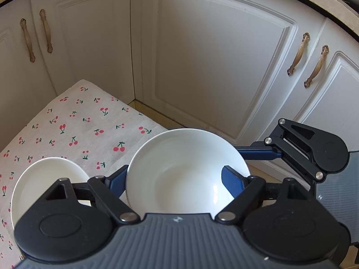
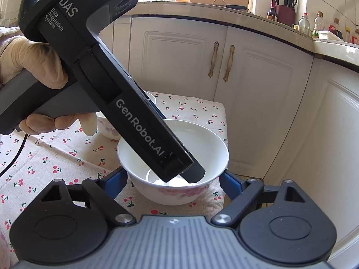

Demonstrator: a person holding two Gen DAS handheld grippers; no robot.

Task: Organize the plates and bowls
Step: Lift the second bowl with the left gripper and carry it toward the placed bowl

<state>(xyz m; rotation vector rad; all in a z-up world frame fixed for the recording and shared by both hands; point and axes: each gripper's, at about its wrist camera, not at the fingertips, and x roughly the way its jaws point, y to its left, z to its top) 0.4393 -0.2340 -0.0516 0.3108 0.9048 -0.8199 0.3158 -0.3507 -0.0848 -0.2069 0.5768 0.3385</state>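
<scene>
Blue fingers [image 1: 233,182] flanking (touching) the white bowl [image 1: 186,170]

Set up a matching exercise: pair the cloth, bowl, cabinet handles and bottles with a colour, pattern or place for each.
Things:
1. cloth
2. bowl
3. cabinet handles
4. bottles

Descriptions:
A. standing on the counter
B. red cherry print
C. pink flowers on the outside
D. bronze colour

Pairs: 1-B, 2-C, 3-D, 4-A
</scene>
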